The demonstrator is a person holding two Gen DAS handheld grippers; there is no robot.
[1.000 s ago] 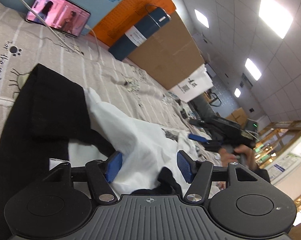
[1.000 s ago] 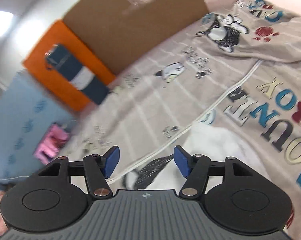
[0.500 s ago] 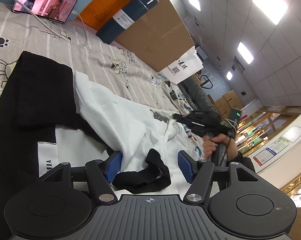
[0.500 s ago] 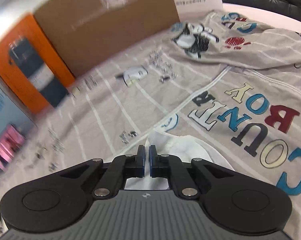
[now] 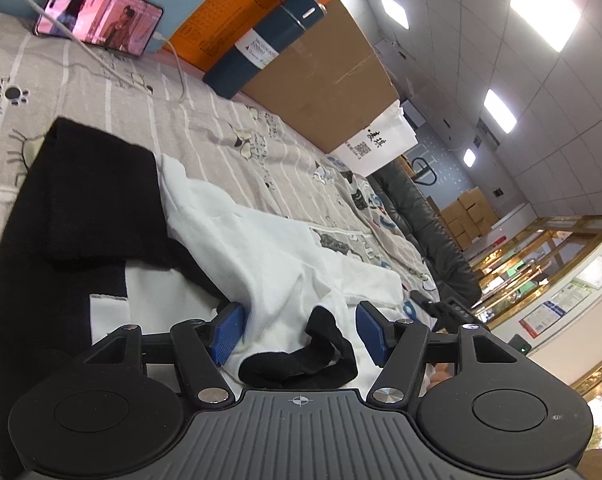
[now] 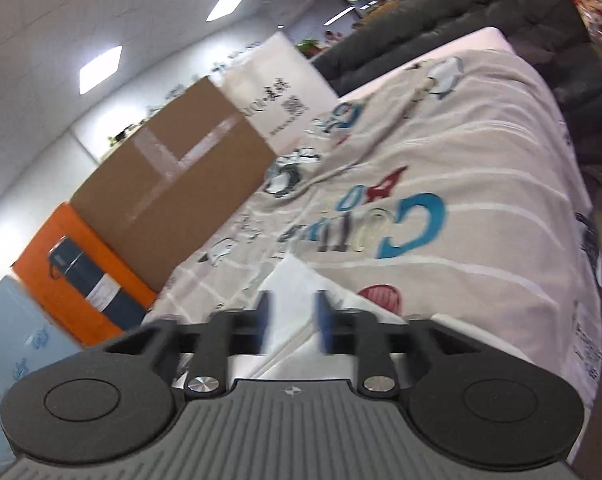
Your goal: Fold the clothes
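Left gripper: blue pads spread wide, gripping nothing — white cloth and a black collar band lie in the gap between them.
Right gripper: pads parted by a narrow gap, blurred; a white fabric point sits between them, not clamped that I can see.
Garment: a white-and-black shirt, rumpled on the bed, its black part lying to the left and the white part bunched toward the left gripper.
White corner: it rises to a peak just past the right gripper's pads, resting on the printed sheet.
Bedsheet: grey-beige with white stripes, cartoon cats and big coloured letters.
Back edge: a phone with a lit screen and white cable, a dark blue flask — lying beside a cardboard box.
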